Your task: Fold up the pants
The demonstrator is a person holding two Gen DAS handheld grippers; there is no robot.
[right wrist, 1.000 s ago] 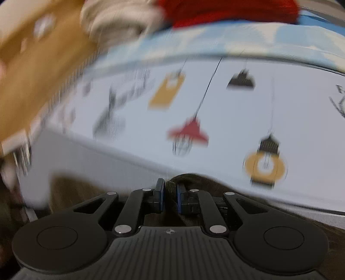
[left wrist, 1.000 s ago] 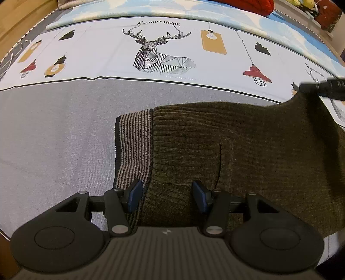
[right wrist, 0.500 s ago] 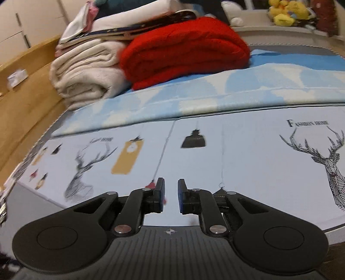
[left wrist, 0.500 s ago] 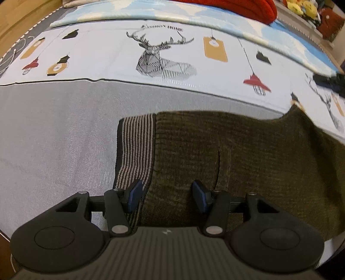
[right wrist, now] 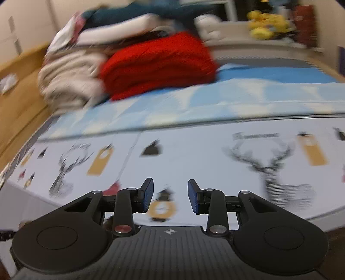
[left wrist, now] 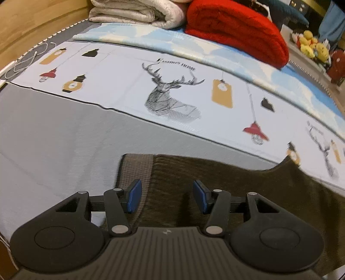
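pants [left wrist: 226, 193]: dark olive knit, lay flat on the grey part of the bed sheet [left wrist: 54, 140], striped waistband [left wrist: 134, 170] at the left end.
left gripper [left wrist: 167, 198]: jaws spread wide over the waistband end, holding nothing.
right gripper [right wrist: 170, 195]: jaws apart, empty, above the deer-print sheet; view blurred.
background: red blanket [left wrist: 235, 30] and beige blanket [left wrist: 138, 10] stacked at the far side.
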